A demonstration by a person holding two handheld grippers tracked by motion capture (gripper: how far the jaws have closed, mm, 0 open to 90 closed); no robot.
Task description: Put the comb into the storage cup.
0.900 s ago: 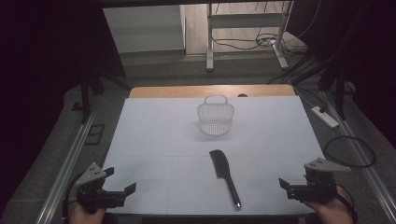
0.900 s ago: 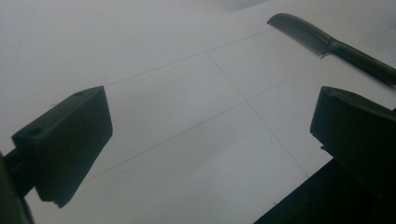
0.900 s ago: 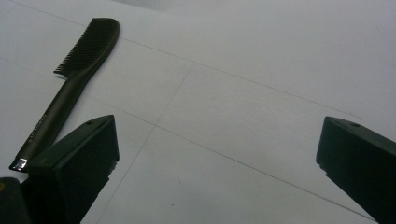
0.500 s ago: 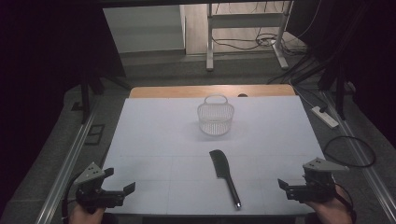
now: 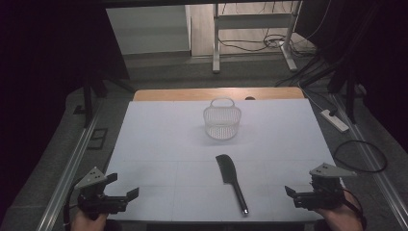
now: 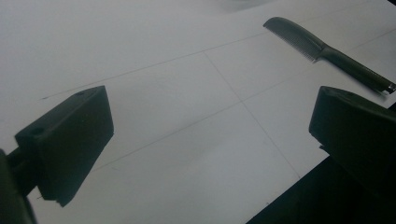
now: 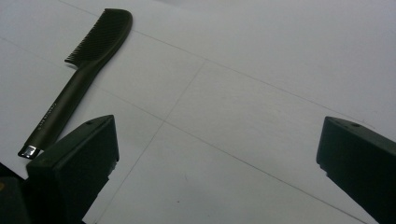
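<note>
A black comb (image 5: 232,179) lies on the white table (image 5: 163,139) near the front middle, teeth end away from me, handle toward the front edge. Behind it, at mid-table, stands a clear mesh basket (image 5: 222,121) with a handle. My left gripper (image 5: 122,185) rests at the front left corner, open and empty; in the left gripper view (image 6: 210,126) the comb (image 6: 322,49) lies far off at the upper right. My right gripper (image 5: 299,188) sits at the front right corner, also open and empty. Its own view (image 7: 217,154) has the comb (image 7: 84,70) at the upper left.
A wooden strip (image 5: 192,94) runs along the table's far edge. On the floor to the right lie a white power strip (image 5: 334,120) and a looped black cable (image 5: 358,156). Metal frame legs (image 5: 216,48) stand behind the table. Metal rails (image 5: 67,173) flank both sides.
</note>
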